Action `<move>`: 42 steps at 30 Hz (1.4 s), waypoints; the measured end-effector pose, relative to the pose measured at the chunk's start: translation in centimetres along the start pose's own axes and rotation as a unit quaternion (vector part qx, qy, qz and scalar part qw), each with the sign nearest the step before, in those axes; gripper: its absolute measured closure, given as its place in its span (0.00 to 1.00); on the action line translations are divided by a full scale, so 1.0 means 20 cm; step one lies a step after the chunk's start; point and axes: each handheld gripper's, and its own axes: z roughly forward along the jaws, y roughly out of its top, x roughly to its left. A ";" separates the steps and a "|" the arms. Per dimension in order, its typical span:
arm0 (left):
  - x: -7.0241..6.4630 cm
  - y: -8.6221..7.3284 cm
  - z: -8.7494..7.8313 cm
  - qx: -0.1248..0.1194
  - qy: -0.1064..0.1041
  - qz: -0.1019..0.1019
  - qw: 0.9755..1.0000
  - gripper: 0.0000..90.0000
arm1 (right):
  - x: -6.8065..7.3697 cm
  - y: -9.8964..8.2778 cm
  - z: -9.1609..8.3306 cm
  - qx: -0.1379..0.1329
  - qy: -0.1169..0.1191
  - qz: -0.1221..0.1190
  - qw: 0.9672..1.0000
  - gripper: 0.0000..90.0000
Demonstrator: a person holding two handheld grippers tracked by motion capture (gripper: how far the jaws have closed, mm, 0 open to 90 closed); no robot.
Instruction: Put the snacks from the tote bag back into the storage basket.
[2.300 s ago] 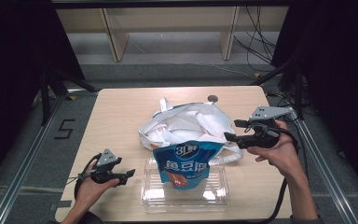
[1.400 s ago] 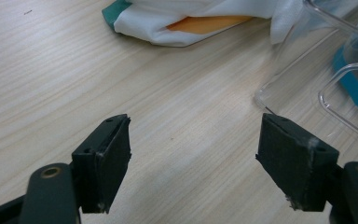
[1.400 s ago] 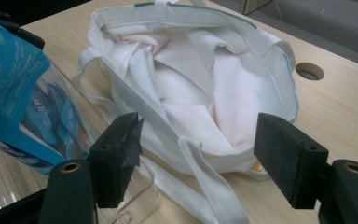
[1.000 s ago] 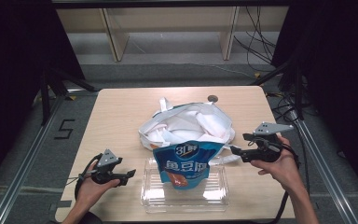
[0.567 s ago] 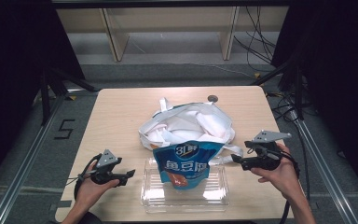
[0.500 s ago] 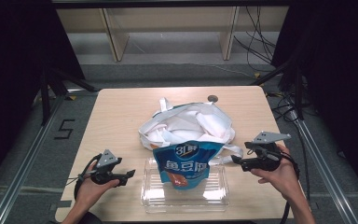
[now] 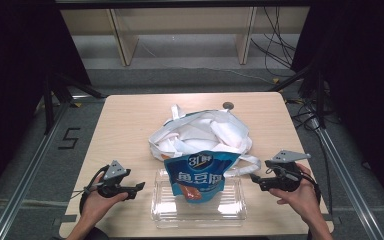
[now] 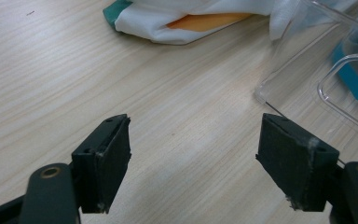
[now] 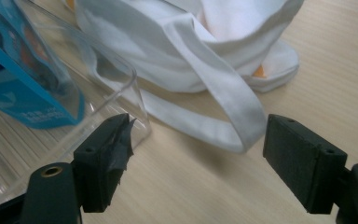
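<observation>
The blue pouch [image 7: 200, 174] is standing in the clear tray [image 7: 165, 212], just in front of the white bag [image 7: 200, 132]. The left gripper [image 7: 136, 189] is resting released left of the tray. The right gripper [image 7: 254, 178] is gaping empty at the tray's right, near the bag's strap [image 9: 223, 100].

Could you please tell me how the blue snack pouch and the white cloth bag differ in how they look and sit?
The blue snack pouch is glossy, printed and leans in the clear tray; the white cloth bag is plain, matte fabric lying crumpled on the table. The pouch looks smaller than the bag. Both lie between the two grippers, and neither is held.
</observation>
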 end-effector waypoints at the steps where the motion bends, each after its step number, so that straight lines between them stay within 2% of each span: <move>1: 0.00 0.00 0.00 0.003 -0.001 0.001 1.000 0.27 | 0.01 -0.01 0.00 0.003 0.000 0.015 1.000 0.27; 2: 0.00 0.00 0.00 0.002 -0.001 0.000 1.000 0.27 | -0.01 -0.04 0.01 -0.006 -0.001 0.002 1.000 0.27; 3: 0.00 0.00 0.00 0.003 -0.001 0.001 1.000 0.27 | -0.01 -0.08 0.02 -0.002 -0.005 0.006 1.000 0.27; 4: 0.00 0.00 0.00 0.003 -0.001 0.001 1.000 0.27 | -0.01 -0.08 0.02 -0.002 -0.005 0.006 1.000 0.27; 5: 0.00 0.00 0.01 -0.004 0.001 -0.007 1.000 0.27 | 0.00 -0.13 0.03 0.000 -0.002 0.012 1.000 0.27; 6: 0.00 0.00 0.01 -0.004 0.001 -0.007 1.000 0.27 | 0.00 -0.13 0.03 0.000 -0.002 0.012 1.000 0.27; 7: 0.00 0.00 0.01 -0.003 0.001 -0.007 1.000 0.27 | 0.01 -0.16 0.03 0.003 -0.010 0.010 1.000 0.27; 8: 0.00 0.00 0.00 0.003 0.002 0.002 1.000 0.27 | 0.02 -0.18 0.03 0.015 -0.010 0.014 1.000 0.27; 9: 0.00 0.00 0.00 0.004 0.002 0.001 1.000 0.27 | 0.01 -0.20 0.02 0.018 -0.006 0.002 1.000 0.27; 10: 0.00 0.00 0.01 -0.002 0.002 -0.002 1.000 0.27 | 0.01 -0.22 0.02 0.017 -0.006 0.001 1.000 0.27; 11: -0.01 0.00 0.01 -0.007 0.005 -0.004 1.000 0.27 | 0.01 -0.23 0.01 0.012 -0.006 0.005 1.000 0.27; 12: 0.00 0.00 0.01 -0.003 0.005 0.003 1.000 0.27 | 0.02 -0.25 0.01 0.015 -0.005 0.009 1.000 0.27; 13: 0.00 0.00 0.01 -0.004 0.003 0.001 1.000 0.27 | 0.02 -0.26 0.01 0.020 -0.003 0.009 1.000 0.26; 14: 0.00 0.00 0.00 0.004 0.003 0.002 1.000 0.27 | 0.02 -0.27 0.00 0.027 -0.006 0.017 0.999 0.26; 15: 0.00 0.00 0.01 0.001 0.003 0.001 1.000 0.27 | 0.04 -0.30 0.02 0.024 -0.006 0.024 0.999 0.26; 16: 0.00 0.00 0.01 0.001 0.003 0.001 1.000 0.27 | 0.04 -0.30 0.02 0.024 -0.006 0.024 0.999 0.26; 18: 0.00 0.00 0.01 -0.002 0.004 0.001 1.000 0.27 | 0.02 -0.30 0.03 0.035 -0.004 0.004 0.999 0.25; 21: 0.00 0.00 0.01 -0.004 0.006 -0.006 1.000 0.27 | 0.03 -0.30 0.02 0.030 -0.007 0.010 0.999 0.25; 24: -0.01 0.00 0.01 -0.004 0.005 -0.007 1.000 0.27 | 0.03 -0.30 0.03 0.031 -0.007 0.003 1.000 0.25; 26: 0.00 0.00 0.01 -0.001 0.001 0.004 1.000 0.27 | 0.04 -0.30 0.03 0.035 -0.008 0.013 0.999 0.24; 27: -0.01 0.00 0.01 0.000 -0.001 -0.006 1.000 0.27 | 0.04 -0.31 0.04 0.031 -0.009 0.016 0.999 0.24; 28: -0.01 0.00 0.01 0.000 -0.001 -0.006 1.000 0.27 | 0.03 -0.30 0.03 0.038 -0.007 0.004 0.999 0.24; 29: 0.00 0.00 0.01 -0.004 0.000 0.003 1.000 0.27 | 0.03 -0.30 0.03 0.036 -0.007 0.001 0.999 0.24; 36: 0.00 0.00 0.01 0.002 -0.001 0.003 1.000 0.27 | 0.03 -0.30 0.03 0.040 -0.009 0.010 0.999 0.24; 37: 0.00 0.00 0.01 0.003 -0.002 -0.005 1.000 0.27 | 0.05 -0.30 0.03 0.040 -0.009 0.021 0.999 0.24; 38: 0.00 0.00 0.01 0.002 -0.001 -0.004 1.000 0.27 | 0.05 -0.30 0.02 0.050 -0.008 0.032 0.998 0.24; 39: 0.00 0.00 0.01 0.002 -0.001 0.004 1.000 0.27 | 0.04 -0.30 0.04 0.037 -0.009 0.017 0.999 0.24; 41: 0.00 0.00 0.01 0.004 -0.001 0.001 1.000 0.27 | 0.05 -0.30 0.03 0.043 -0.009 0.030 0.999 0.24; 42: 0.00 0.00 0.01 0.004 -0.001 0.001 1.000 0.26 | 0.04 -0.30 0.03 0.046 -0.007 0.020 0.999 0.24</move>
